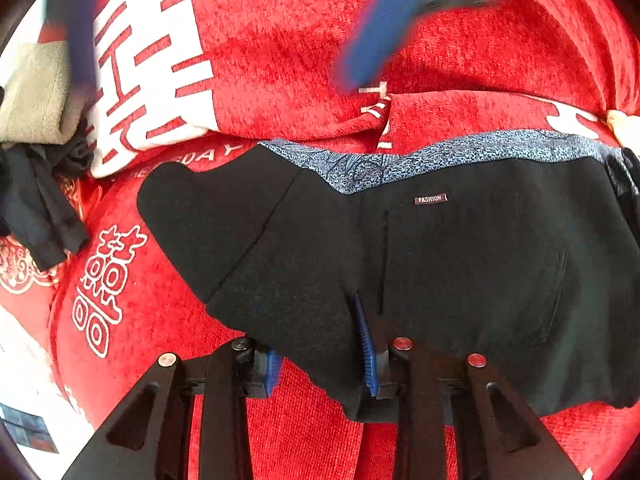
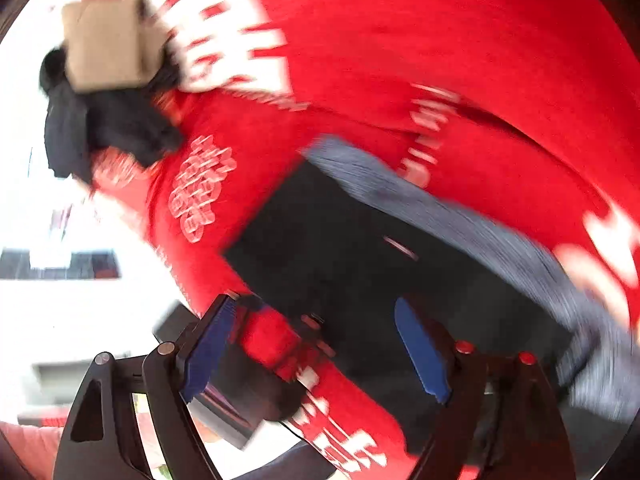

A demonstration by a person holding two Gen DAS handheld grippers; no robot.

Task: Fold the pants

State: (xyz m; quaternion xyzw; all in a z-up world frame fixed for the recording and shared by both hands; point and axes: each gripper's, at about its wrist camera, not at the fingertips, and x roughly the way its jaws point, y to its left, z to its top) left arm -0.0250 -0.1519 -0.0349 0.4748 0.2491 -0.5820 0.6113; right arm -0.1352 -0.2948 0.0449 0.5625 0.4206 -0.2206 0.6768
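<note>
Black pants (image 1: 460,272) lie folded on a red blanket (image 1: 280,52), filling the centre and 3 o'clock part of the left wrist view; a blue-grey patterned waistband lining (image 1: 440,152) shows along the far edge, with a small "FASHION" label (image 1: 430,199) just below it. Near hem of the pants drapes over the left gripper (image 1: 322,364): its jaws stand moderately apart, one blue pad (image 1: 366,344) pressed against the fabric edge, the other pad (image 1: 272,370) clear of it at 7 o'clock; no clamped hold visible. Right gripper (image 2: 316,354) seen in its own view, heavily motion-blurred: jaws wide apart, nothing between them; the pants (image 2: 360,248) sit at centre, beyond and between the fingers. It also appears as a blurred blue streak at 12 o'clock in the left view. At 10 o'clock, a beige folded cloth (image 1: 36,92) rests beside a dark crumpled garment (image 1: 36,196). No containers visible. White printed characters (image 1: 152,60) on the blanket at 11 o'clock.
</note>
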